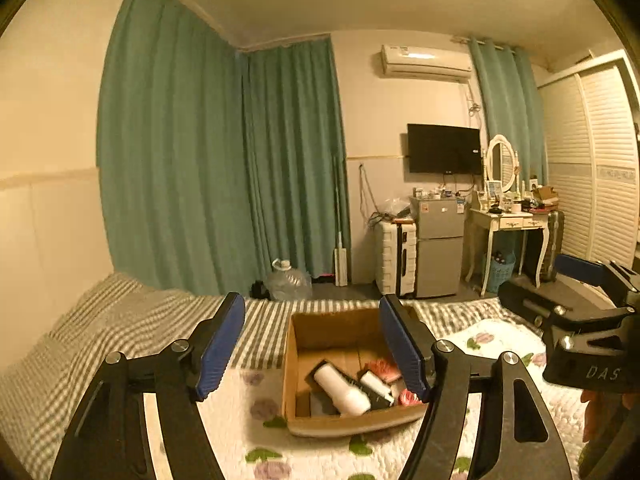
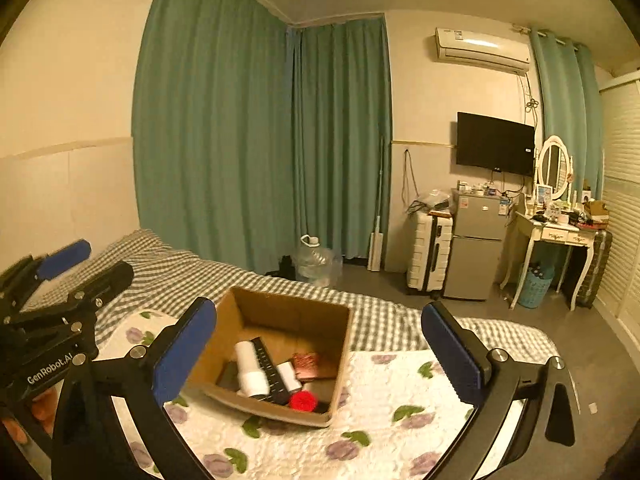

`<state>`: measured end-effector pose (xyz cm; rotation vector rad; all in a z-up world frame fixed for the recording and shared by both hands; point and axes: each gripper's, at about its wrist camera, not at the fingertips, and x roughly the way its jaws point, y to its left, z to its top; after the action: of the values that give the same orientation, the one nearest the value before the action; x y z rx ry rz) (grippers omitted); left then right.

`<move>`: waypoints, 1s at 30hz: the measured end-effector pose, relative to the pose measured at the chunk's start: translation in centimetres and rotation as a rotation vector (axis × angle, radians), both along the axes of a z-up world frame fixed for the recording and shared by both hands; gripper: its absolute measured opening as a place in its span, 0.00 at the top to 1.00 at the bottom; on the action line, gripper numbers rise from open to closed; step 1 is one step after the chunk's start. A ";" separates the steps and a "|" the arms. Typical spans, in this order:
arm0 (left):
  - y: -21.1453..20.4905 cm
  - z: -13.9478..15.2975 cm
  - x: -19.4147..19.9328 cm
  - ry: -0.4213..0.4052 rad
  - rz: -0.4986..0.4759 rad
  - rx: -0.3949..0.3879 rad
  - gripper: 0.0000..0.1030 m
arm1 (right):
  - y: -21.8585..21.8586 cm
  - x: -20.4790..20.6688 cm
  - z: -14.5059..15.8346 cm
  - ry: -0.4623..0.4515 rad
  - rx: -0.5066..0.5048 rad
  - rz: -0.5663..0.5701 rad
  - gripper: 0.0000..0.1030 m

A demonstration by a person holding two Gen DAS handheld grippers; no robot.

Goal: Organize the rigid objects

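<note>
An open cardboard box (image 1: 296, 364) (image 2: 248, 308) sits on the flowered quilt of the bed. It holds a white bottle (image 1: 342, 390) (image 2: 250, 368), a black remote (image 2: 270, 368), a small white tube (image 1: 376, 384) (image 2: 289, 376), a pink-brown flat item (image 1: 384, 368) (image 2: 310, 365) and a red round item (image 1: 408, 397) (image 2: 303, 401). My left gripper (image 1: 316, 350) is open and empty, above the box's near side. My right gripper (image 2: 320, 354) is open and empty, also facing the box. Each gripper shows at the edge of the other's view (image 1: 576, 292) (image 2: 68, 268).
The bed has a checked sheet (image 1: 100, 312) (image 2: 168, 264) beyond the quilt (image 2: 380, 420). Past the bed stand a water jug (image 1: 288, 280), a white suitcase (image 1: 396, 260), a small fridge (image 1: 438, 244), a dressing table (image 1: 508, 224) and green curtains (image 1: 200, 160).
</note>
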<state>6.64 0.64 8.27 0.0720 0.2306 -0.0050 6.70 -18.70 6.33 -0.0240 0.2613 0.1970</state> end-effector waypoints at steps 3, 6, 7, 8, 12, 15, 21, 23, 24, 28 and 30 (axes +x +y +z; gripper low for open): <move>0.3 -2.3 -0.6 0.025 0.012 -0.002 0.30 | 0.7 -0.7 -1.8 0.004 0.008 -0.014 0.00; 0.6 -4.7 -0.5 0.059 0.002 -0.012 0.30 | 1.4 -1.2 -4.4 0.028 -0.007 -0.012 0.00; 0.7 -5.3 -0.2 0.074 0.000 -0.016 0.30 | 1.6 -1.2 -5.2 0.032 -0.014 -0.017 0.00; 0.9 -5.7 -0.1 0.088 0.000 -0.018 0.30 | 1.8 -1.0 -6.1 0.040 -0.025 -0.024 0.00; 0.9 -6.9 0.6 0.122 -0.007 -0.021 0.30 | 2.3 0.0 -8.1 0.090 -0.037 -0.037 0.00; 1.0 -7.7 0.9 0.147 -0.006 -0.024 0.30 | 2.0 0.5 -9.0 0.101 -0.033 -0.051 0.00; 1.0 -8.6 0.5 0.173 -0.008 -0.019 0.30 | 1.3 1.2 -9.8 0.136 -0.037 -0.069 0.00; 1.0 -8.6 0.4 0.174 -0.008 -0.015 0.30 | 1.3 1.1 -9.7 0.137 -0.038 -0.073 0.00; 1.0 -8.5 0.3 0.174 -0.008 -0.016 0.30 | 1.3 1.0 -9.6 0.135 -0.038 -0.073 0.00; 0.9 -8.4 0.3 0.172 -0.007 -0.014 0.30 | 1.4 0.9 -9.6 0.129 -0.042 -0.072 0.00; 0.9 -8.4 0.2 0.171 -0.006 -0.016 0.30 | 1.7 0.8 -9.5 0.127 -0.045 -0.073 0.00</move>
<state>6.88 1.51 -0.09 0.0560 0.4017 -0.0186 7.48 -17.05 -3.19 -0.0462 0.3927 0.1199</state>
